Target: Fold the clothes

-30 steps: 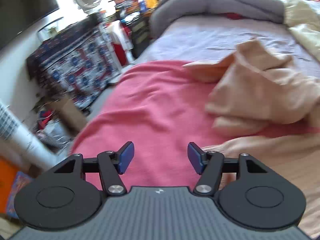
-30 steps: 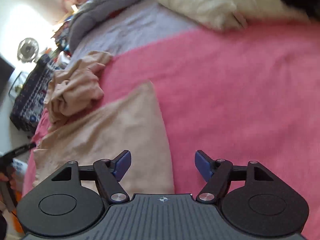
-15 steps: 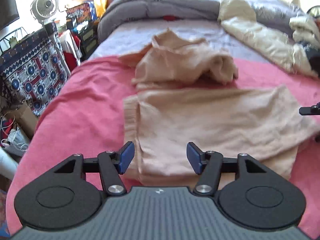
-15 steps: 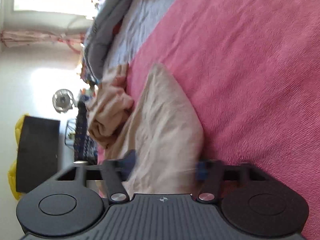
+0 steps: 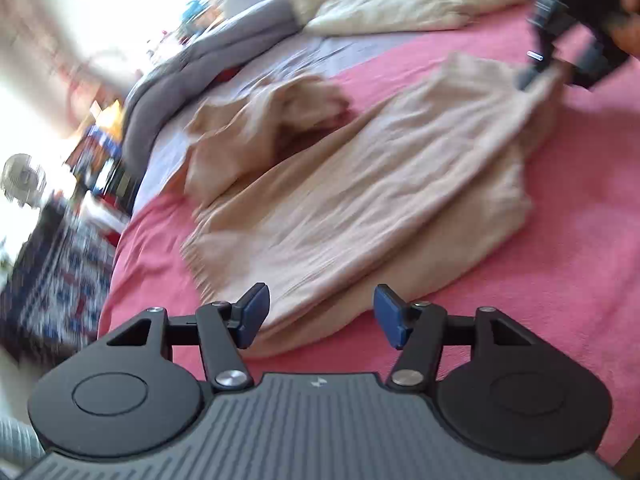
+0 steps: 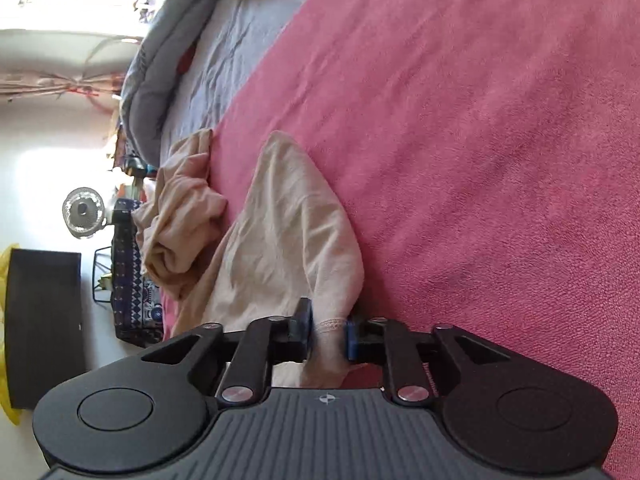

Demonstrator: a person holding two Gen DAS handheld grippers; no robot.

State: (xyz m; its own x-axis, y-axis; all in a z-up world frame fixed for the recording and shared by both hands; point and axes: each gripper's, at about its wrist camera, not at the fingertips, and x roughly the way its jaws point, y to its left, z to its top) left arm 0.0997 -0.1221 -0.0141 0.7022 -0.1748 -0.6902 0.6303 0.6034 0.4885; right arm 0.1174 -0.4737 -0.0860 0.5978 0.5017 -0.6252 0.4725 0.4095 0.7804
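A beige garment [image 5: 360,200] lies spread flat on the pink blanket [image 5: 560,240], with a crumpled beige bundle [image 5: 272,120] at its far side. My left gripper [image 5: 320,316] is open just above the garment's near edge, and its pads touch nothing. In the right wrist view, my right gripper [image 6: 328,332] has both blue pads against the lace-trimmed hem of the garment [image 6: 288,240], and its jaws are opening. That corner is lifted into a ridge. The right gripper [image 5: 548,60] also shows at the top right of the left wrist view, at the garment's far corner.
A grey duvet [image 5: 208,72] and a cream blanket [image 5: 400,0] are heaped at the far end of the bed. Off the bed's left edge stand a fan [image 5: 22,178], patterned cloth-covered furniture [image 5: 52,272] and a dark screen [image 6: 44,320]. Pink blanket [image 6: 480,160] stretches to the right.
My left gripper swung from the bed's left edge to the garment's near edge and rolled, still open. My right gripper rolled, closed on the garment's hem and lifted it.
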